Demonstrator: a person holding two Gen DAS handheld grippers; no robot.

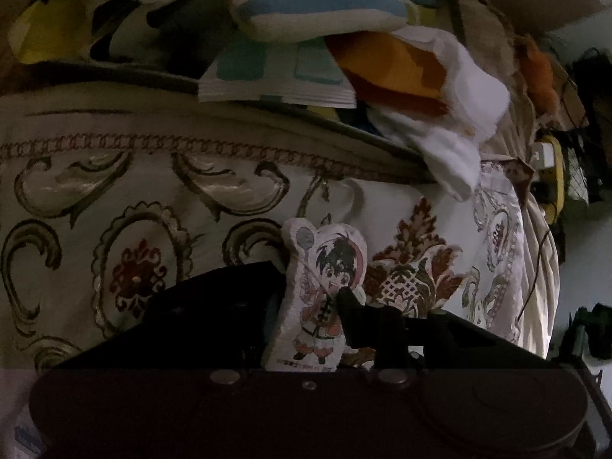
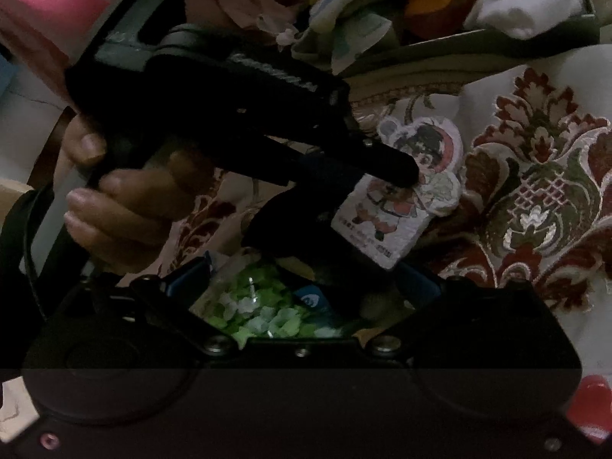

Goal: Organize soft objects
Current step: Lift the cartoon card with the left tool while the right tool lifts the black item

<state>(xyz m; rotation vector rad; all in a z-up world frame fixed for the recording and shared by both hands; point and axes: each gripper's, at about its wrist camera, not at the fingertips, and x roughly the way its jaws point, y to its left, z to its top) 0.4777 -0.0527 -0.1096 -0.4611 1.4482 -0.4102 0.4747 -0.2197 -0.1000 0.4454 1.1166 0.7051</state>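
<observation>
Slippage is your worry here: your left gripper (image 1: 310, 306) is clenched on the little cartoon-print cushion (image 1: 325, 290), but only across its middle and lower part, so the head pokes up free beyond the fingertips and the soft filling could squirm out if you swing it fast. Ahead of the jaws and above them sits the heap of soft things, a striped plush (image 1: 317, 4), a white plush (image 1: 459, 122) sagging over the edge, and a folded teal-patterned cloth (image 1: 275, 80); nudge that white one on the way in and it could well tumble onto the patterned bedspread (image 1: 114, 199). Your right wrist view gives you what the left cannot: the left gripper from outside, your hand (image 2: 111, 199) wrapped on its handle, one fingertip (image 2: 401, 172) pressing the cushion's printed face. It also shows your right gripper (image 2: 283, 302), with a clear bag of green and white bits (image 2: 260, 310) lying between its jaws; whether they're squeezing it or just bracketing it, you can't tell in this gloom. The left view alone shows how far the white plush overhangs.
</observation>
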